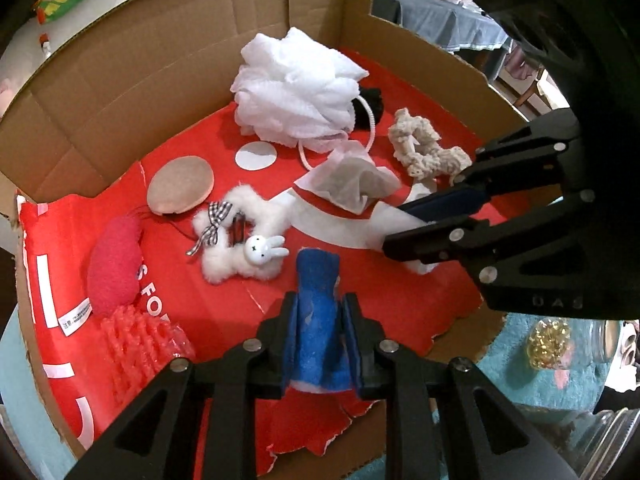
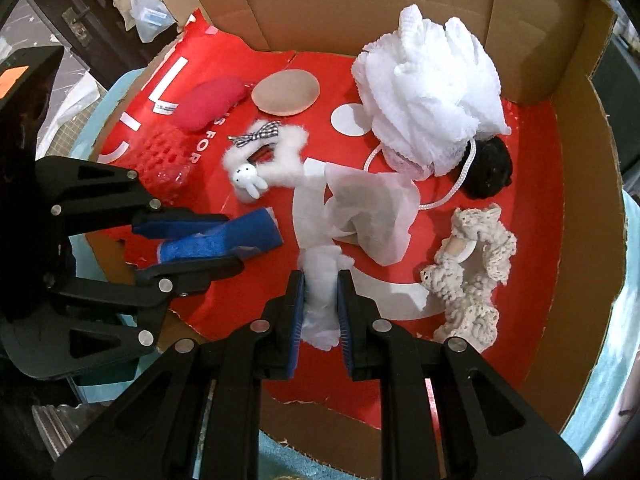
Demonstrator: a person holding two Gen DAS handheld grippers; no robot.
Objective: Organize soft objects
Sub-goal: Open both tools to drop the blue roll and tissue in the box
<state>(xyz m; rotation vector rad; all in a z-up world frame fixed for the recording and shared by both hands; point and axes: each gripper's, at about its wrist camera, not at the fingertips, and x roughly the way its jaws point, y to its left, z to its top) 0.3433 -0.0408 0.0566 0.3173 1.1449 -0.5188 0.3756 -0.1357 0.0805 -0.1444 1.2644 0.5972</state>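
Left tool (image 1: 319, 336) pinches a blue cloth (image 1: 318, 304); right tool (image 2: 320, 308) pinches a white cloth (image 2: 320, 284).

Corrugated brown cardboard box (image 2: 568, 208), matt, torn at the edges, lined with glossy red printed paper (image 1: 400, 292). Frothy white mesh netting on the bath puff (image 1: 296, 88). Fuzzy blue cloth (image 1: 318, 312) pinched in the matt black plastic left gripper (image 1: 320, 320). Fluffy white fur on the bunny charm (image 2: 260, 164). Knobbly cream crochet scrunchie (image 2: 472, 280). Thin translucent tissue (image 2: 368, 216).
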